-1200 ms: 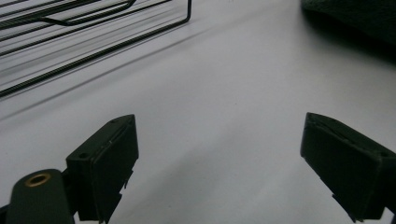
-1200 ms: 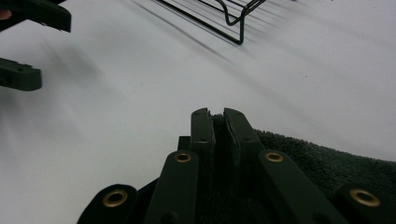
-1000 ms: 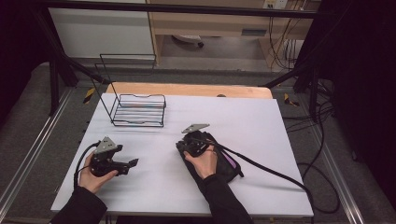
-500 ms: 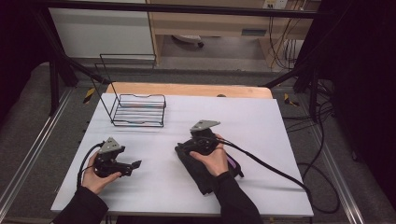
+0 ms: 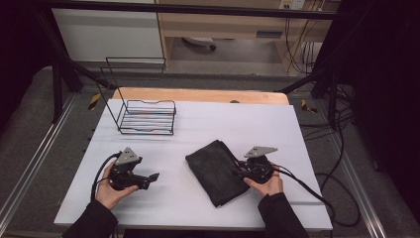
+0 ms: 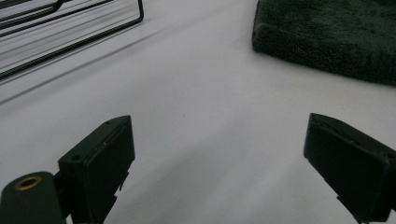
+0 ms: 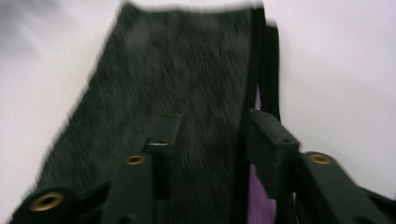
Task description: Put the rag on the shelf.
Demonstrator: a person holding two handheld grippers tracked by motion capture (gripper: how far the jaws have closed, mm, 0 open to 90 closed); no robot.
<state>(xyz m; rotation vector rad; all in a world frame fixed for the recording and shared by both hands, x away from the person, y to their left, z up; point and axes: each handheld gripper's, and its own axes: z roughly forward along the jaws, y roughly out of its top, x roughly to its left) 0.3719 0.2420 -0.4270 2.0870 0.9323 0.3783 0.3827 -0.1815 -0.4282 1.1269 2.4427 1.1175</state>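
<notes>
- My right gripper (image 5: 241, 172) sits at the right edge of the folded dark towel (image 5: 217, 168), near the front of the white table (image 5: 237, 121).
- In the right gripper view its jaws are part-way apart and have just been closing; the towel's edge (image 7: 187, 84) lies under and between them, and the blur keeps me from telling whether the pads press on it.
- A strip of purple (image 7: 256, 196) shows under the towel's edge there.
- My left gripper (image 5: 148, 178) rests low over bare table, well left of the towel, jaws wide with nothing between them.
- Its own view has the towel (image 6: 327, 37) ahead to the right.
- The black wire rack (image 5: 147, 117) stands at the back left, apart from both grippers.
</notes>
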